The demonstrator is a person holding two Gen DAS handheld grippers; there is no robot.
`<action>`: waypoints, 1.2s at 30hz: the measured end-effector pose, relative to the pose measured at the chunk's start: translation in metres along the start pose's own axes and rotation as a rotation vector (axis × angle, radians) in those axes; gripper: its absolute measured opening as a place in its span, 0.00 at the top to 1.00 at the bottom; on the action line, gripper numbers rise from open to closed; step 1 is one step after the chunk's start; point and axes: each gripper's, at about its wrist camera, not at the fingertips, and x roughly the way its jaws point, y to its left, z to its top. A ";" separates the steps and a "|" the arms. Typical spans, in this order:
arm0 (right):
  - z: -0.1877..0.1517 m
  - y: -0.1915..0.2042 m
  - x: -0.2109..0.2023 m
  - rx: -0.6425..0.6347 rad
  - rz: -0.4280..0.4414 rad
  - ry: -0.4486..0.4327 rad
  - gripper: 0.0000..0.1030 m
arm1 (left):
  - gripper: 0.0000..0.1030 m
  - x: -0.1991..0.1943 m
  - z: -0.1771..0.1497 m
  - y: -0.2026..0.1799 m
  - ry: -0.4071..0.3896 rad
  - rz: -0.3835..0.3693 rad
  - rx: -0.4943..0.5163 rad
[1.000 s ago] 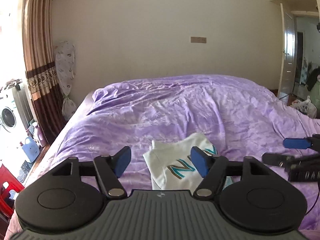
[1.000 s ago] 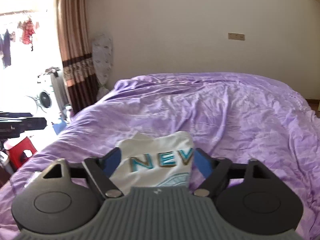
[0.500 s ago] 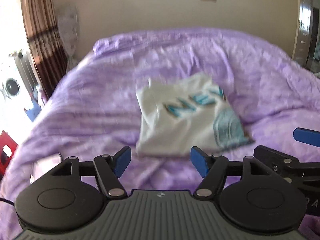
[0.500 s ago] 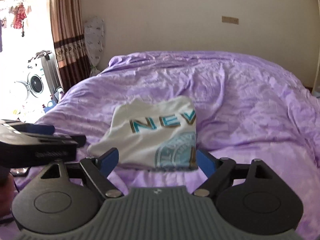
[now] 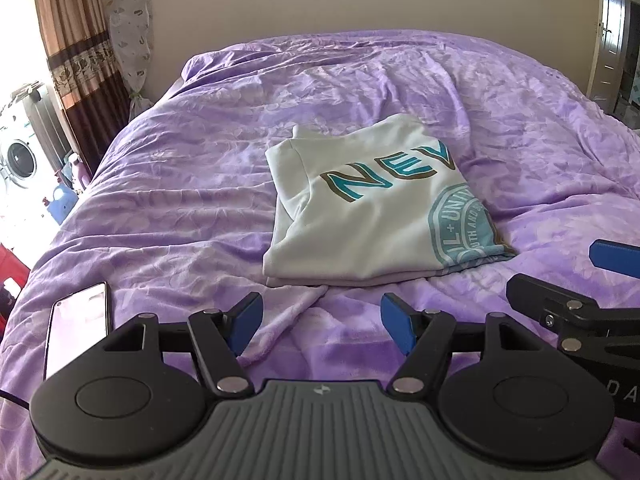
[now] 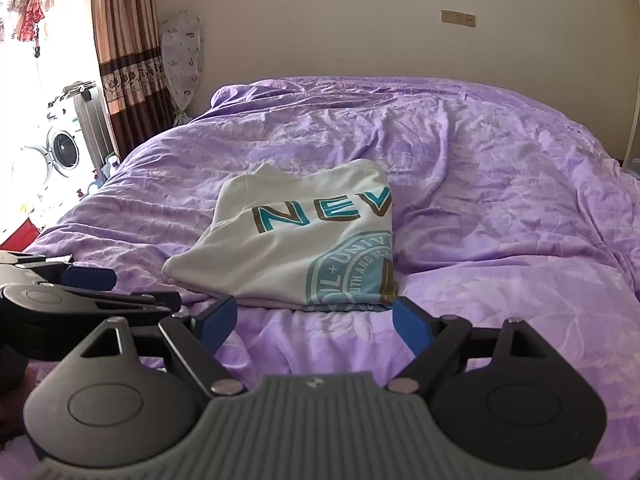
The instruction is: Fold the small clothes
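Observation:
A white T-shirt (image 5: 376,208) with teal "NEV" lettering and a round teal emblem lies folded into a rough square on the purple bedspread (image 5: 192,184). It also shows in the right wrist view (image 6: 304,244). My left gripper (image 5: 322,326) is open and empty, just short of the shirt's near edge. My right gripper (image 6: 316,322) is open and empty, close to the shirt's near edge. The right gripper also shows at the right edge of the left wrist view (image 5: 592,300). The left gripper shows at the left of the right wrist view (image 6: 80,292).
A phone (image 5: 78,322) lies screen-up on the bedspread at near left. A washing machine (image 6: 60,148), curtain (image 6: 120,52) and red stool (image 5: 10,276) stand left of the bed. A door (image 5: 608,32) is at the far right.
Both grippers have pulled back toward me and tilted down; the folded shirt now lies fully in view ahead of the open jaws instead of partly under them.

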 end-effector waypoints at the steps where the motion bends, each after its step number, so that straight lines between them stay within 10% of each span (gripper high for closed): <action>1: 0.000 0.000 0.000 0.002 0.000 0.001 0.22 | 0.23 0.000 0.000 0.001 0.001 0.000 -0.001; 36: 0.000 0.001 0.001 0.010 0.005 0.007 0.22 | 0.23 -0.001 0.002 0.001 0.001 0.005 -0.002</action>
